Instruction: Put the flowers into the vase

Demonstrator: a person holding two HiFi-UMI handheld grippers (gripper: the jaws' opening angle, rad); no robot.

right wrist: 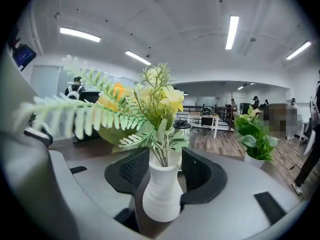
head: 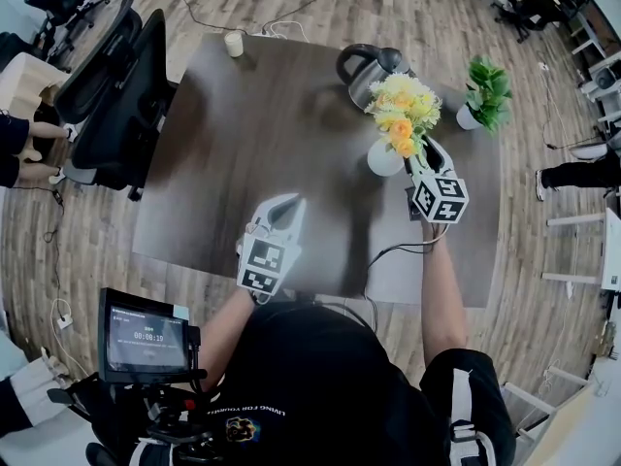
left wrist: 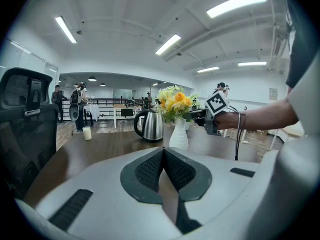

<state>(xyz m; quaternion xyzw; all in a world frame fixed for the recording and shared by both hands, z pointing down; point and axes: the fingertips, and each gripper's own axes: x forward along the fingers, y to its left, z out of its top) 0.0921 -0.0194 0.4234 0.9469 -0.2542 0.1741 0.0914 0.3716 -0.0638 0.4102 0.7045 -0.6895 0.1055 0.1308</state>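
**A:** Nearest the head camera is the person's black T-shirt [head: 320,386]. What lies beyond it?

**B:** First the left hand-held gripper [head: 289,205], held over the dark brown wooden tabletop [head: 243,134], well apart from the small white ribbed vase [head: 381,160]. The right hand-held gripper [head: 408,153] reaches up to that vase. The yellow and orange flowers with green fern leaves [head: 403,110] stand in it, near a steel kettle [head: 374,66].

**A:** And the left gripper view?

**B:** Its jaws are closed together with nothing between them. The vase and flowers stand further off on the tabletop, with the kettle just beside them.

**A:** The right gripper view?

**B:** There the jaws stand apart. The vase's neck sits loose between the black pads [right wrist: 132,169], close to each. The stems run down into its mouth, and the vase is upright on the tabletop.
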